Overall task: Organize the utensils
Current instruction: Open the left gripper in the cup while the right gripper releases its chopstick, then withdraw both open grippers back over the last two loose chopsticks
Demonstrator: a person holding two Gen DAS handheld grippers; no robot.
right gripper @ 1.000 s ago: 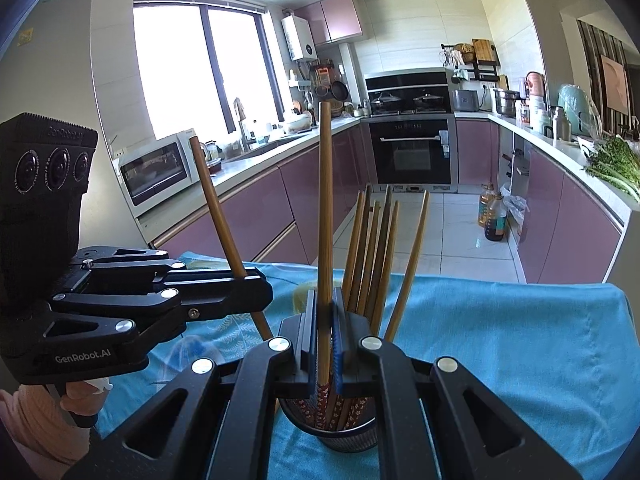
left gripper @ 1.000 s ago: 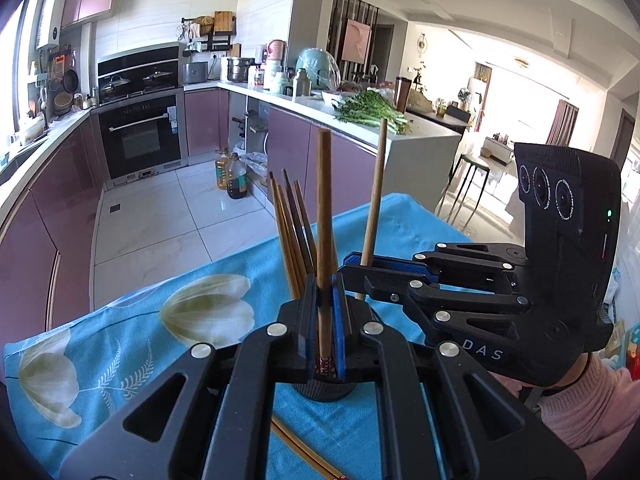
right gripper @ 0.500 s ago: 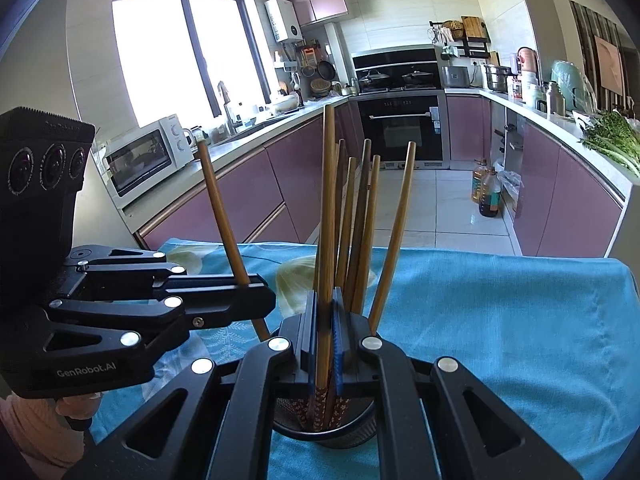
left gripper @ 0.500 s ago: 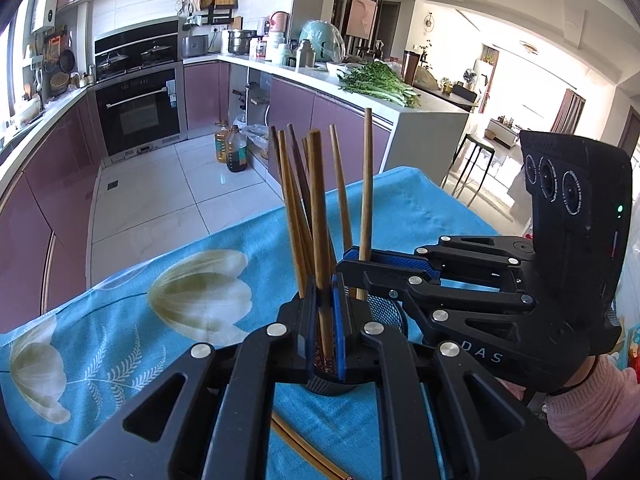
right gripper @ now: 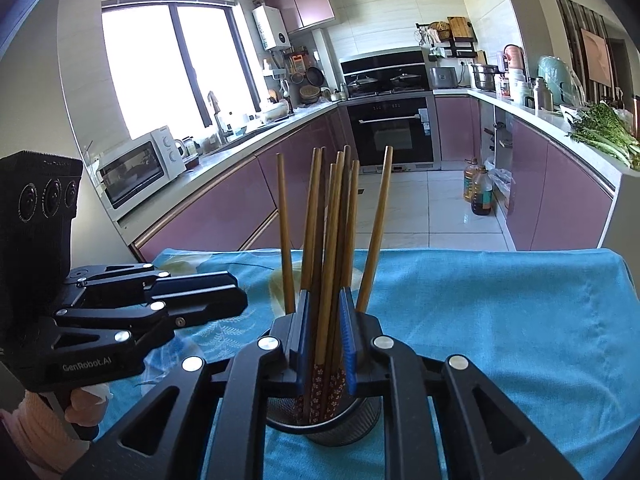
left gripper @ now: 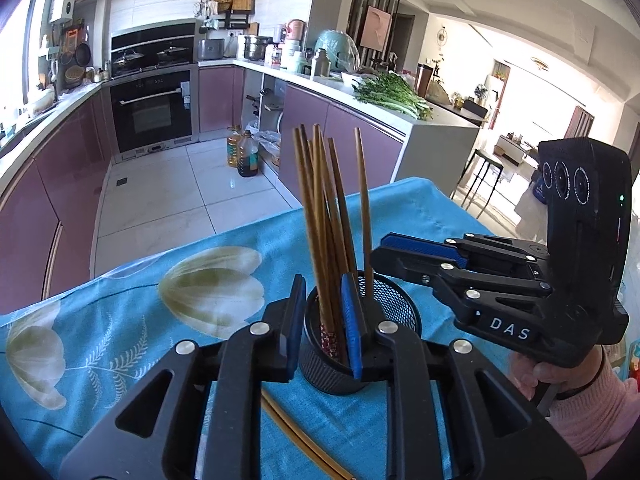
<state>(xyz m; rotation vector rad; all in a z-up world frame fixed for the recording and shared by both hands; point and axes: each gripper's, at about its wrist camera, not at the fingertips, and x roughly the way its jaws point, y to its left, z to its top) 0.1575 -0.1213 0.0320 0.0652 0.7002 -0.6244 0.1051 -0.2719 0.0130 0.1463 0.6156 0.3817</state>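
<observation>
A bundle of brown wooden chopsticks (left gripper: 326, 216) stood upright in a round black wire-mesh holder (left gripper: 394, 308) on the blue flower-printed tablecloth (left gripper: 120, 320). The left gripper (left gripper: 323, 320) and the right gripper (right gripper: 325, 340) each straddled the sticks above the rim, jaws opening, pads clear of them. One loose chopstick (left gripper: 298, 436) lay flat on the cloth beside the holder.

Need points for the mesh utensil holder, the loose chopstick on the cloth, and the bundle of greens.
mesh utensil holder (left gripper: 394, 309): left wrist view, on the inner mesh wall.
loose chopstick (left gripper: 298, 438): left wrist view, mid-shaft on the cloth.
bundle of greens (left gripper: 390, 94): left wrist view, on the leafy middle.
</observation>
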